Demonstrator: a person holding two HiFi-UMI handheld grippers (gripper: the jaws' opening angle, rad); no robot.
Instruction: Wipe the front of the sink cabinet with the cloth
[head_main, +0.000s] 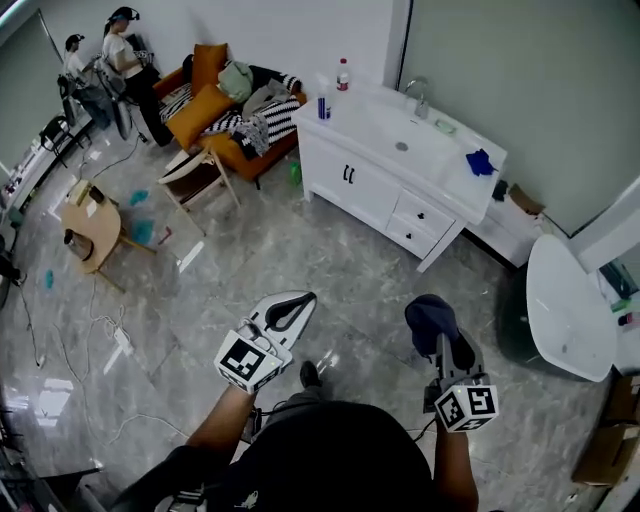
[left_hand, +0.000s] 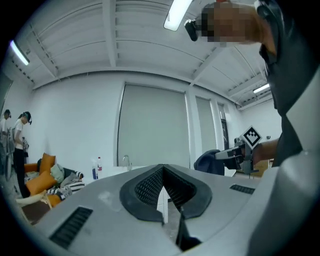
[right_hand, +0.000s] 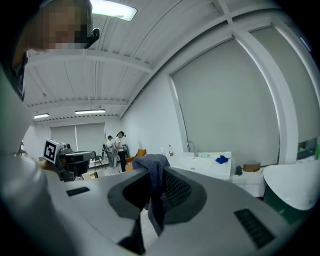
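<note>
Across the grey marbled floor (head_main: 330, 260), well apart from both grippers, the white sink cabinet (head_main: 365, 180) stands against the far wall. Its front faces me. I see two doors with dark handles (head_main: 349, 174), and two drawers (head_main: 420, 215) stacked beside them toward the right end. On top, a faucet (head_main: 418, 98) rises behind the basin, two bottles (head_main: 343, 75) stand at the left end of the counter, and a small blue object (head_main: 480, 162) lies near the right end.

I hold my right gripper (right_hand: 156, 172) low in front of me, pointed toward the cabinet. Its jaws are closed on the cloth (head_main: 430, 312), a dark blue-grey one. The cloth bunches over the fingertips, and a fold of it hangs down between the ribbed pads in the right gripper view.

My left gripper (left_hand: 162, 170) is beside it, a little apart, over bare floor. Its dark pads meet at the tips with only a thin slit behind them, and nothing sits between them. From its own view I can see the right gripper and its cloth off to the side.

Left of the cabinet is an orange sofa (head_main: 215, 110) piled with cushions and striped fabric, with a chair (head_main: 200, 175) in front of it. Two people (head_main: 125, 60) stand in the far left corner, and a small wooden table (head_main: 95, 225) is near them. A white rounded fixture (head_main: 565, 305) fills the right edge; I cannot tell what it is.
</note>
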